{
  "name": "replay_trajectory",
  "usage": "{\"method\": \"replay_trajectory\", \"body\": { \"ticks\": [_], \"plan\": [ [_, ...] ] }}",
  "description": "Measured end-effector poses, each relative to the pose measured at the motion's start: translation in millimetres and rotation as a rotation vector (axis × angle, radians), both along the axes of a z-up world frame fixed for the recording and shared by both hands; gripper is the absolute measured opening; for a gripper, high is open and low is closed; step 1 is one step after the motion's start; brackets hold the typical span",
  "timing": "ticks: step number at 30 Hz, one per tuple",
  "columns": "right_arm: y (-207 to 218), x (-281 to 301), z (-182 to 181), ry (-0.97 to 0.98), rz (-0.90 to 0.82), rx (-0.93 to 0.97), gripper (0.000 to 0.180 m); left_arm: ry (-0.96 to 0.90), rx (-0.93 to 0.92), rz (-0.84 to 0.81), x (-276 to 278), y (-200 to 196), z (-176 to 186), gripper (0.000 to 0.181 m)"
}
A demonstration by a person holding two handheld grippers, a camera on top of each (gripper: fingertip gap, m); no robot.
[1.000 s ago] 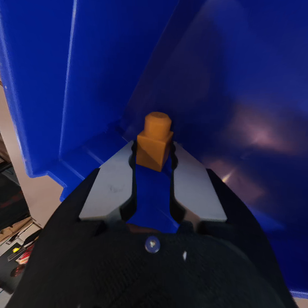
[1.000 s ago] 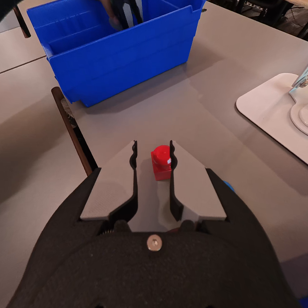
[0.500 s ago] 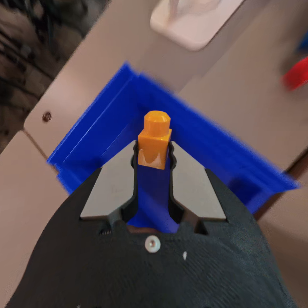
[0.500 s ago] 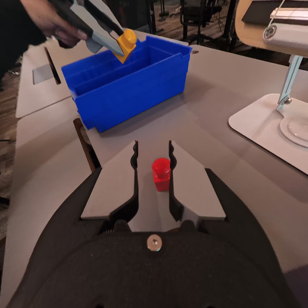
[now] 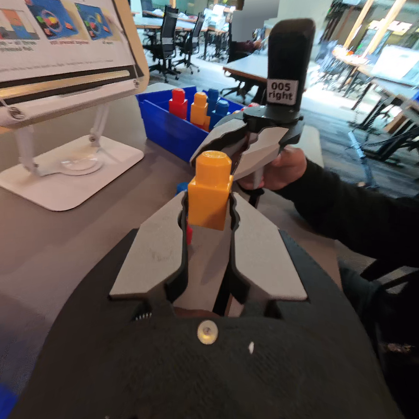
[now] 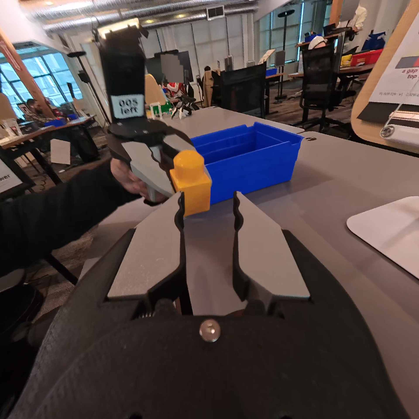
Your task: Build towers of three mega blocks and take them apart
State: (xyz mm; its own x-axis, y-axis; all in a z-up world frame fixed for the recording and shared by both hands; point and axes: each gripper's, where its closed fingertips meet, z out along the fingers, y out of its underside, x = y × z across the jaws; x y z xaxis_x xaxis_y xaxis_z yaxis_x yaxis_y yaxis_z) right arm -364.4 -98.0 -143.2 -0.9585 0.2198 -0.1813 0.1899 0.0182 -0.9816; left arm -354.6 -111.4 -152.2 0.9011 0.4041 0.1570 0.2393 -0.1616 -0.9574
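You've pulled the orange block [image 5: 209, 192] out of the empty blue bin [image 6: 249, 163] and carried it over the table [image 6: 340, 181], so it's probably next for stacking. Left gripper [image 5: 207, 208] holds it upright, fingers clamped on its sides. Right gripper [image 6: 207, 210] faces it, level, fingers apart, empty.

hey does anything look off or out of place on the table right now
Nothing stands out. The left claw grips an orange block upright above the table, the right claw is open and empty, and the blue bin sits square, nothing spilled or broken.
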Motion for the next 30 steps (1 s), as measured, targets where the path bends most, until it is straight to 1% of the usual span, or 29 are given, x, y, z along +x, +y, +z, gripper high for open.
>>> {"method": "replay_trajectory", "body": {
  "ticks": [3, 5, 8, 11, 14, 17, 21, 24, 27, 30],
  "plan": [
    [7.7, 0.1, 2.8, -0.052, 0.043, -0.042, 0.039, -0.037, 0.134, -0.064, -0.3, 13.1, 2.5, 0.035],
    [11.1, 2.5, 6.0, -0.088, 0.084, -0.075, 0.039, -0.048, 0.178, -0.090, -2.2, 17.4, 1.1, 0.035],
    [12.7, 3.1, 7.1, -0.104, 0.101, -0.093, 0.039, -0.066, 0.171, -0.136, 0.1, 24.6, -7.1, 0.035],
    [6.0, 9.8, -1.5, -0.105, 0.139, -0.039, 0.039, -0.043, 0.132, -0.148, 3.3, 27.7, -11.7, 0.035],
    [-2.9, 16.2, -9.8, -0.106, 0.169, 0.004, 0.042, -0.064, 0.145, -0.185, 10.2, 27.9, -11.8, 0.035],
    [-6.4, 23.0, -12.1, -0.105, 0.210, 0.010, 0.032, -0.089, 0.146, -0.197, 13.0, 26.8, -17.1, 0.035],
    [-6.2, 26.4, -7.7, -0.150, 0.251, -0.035, 0.032, -0.097, 0.200, -0.214, 17.2, 24.8, -10.4, 0.033],
    [-6.0, 24.6, -6.7, -0.139, 0.239, -0.035, 0.032, -0.105, 0.215, -0.202, 16.3, 25.7, -10.1, 0.034],
    [-5.5, 18.6, -8.9, -0.107, 0.187, -0.009, 0.032, -0.108, 0.209, -0.177, 11.6, 25.3, -13.3, 0.034],
    [1.5, 7.0, -4.7, -0.095, 0.117, -0.035, 0.031, -0.080, 0.132, -0.120, 3.4, 22.7, -26.6, 0.035]
  ]
}}
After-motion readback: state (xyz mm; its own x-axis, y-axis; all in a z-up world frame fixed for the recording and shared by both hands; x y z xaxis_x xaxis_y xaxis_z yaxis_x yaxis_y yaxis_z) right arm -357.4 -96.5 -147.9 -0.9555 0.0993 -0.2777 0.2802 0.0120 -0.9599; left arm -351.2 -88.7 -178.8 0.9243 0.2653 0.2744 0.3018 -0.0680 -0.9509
